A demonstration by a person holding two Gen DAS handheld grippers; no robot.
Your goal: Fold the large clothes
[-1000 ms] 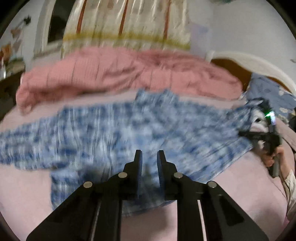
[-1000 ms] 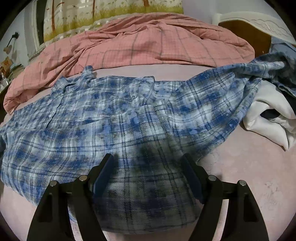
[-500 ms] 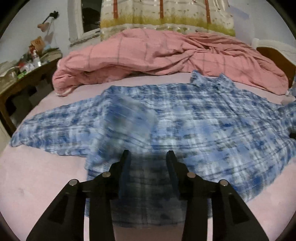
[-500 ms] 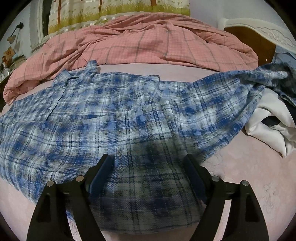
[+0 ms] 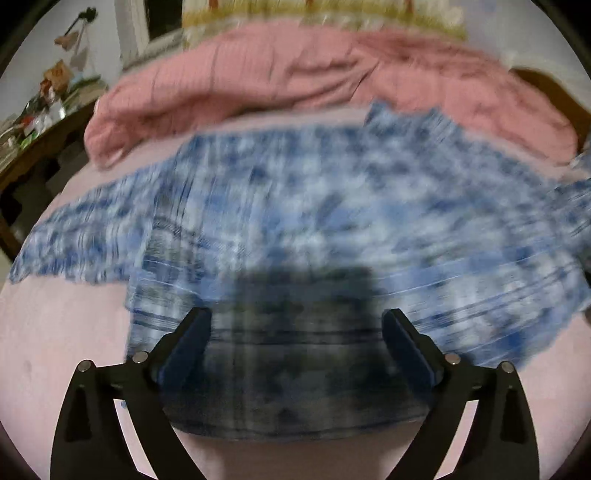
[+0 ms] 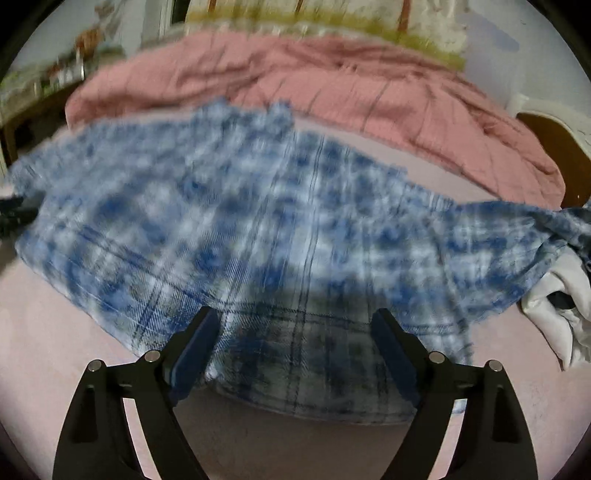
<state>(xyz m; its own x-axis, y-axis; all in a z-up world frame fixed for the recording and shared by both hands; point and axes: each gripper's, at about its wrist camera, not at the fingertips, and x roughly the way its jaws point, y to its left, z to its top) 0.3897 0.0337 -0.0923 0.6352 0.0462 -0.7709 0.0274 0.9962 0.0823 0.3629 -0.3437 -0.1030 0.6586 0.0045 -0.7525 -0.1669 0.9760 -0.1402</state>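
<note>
Left wrist: left gripper (image 5: 297,321) gapes (blurred) above plaid shirt (image 5: 314,206).

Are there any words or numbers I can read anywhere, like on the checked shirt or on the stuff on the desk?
None can be read.
Blue plaid shirt: only checks, no label in view.
Pink blanket: no writing.
Cluttered desk: packages too small and blurred to read.
Patterned curtain: a picture print, no words.
</note>
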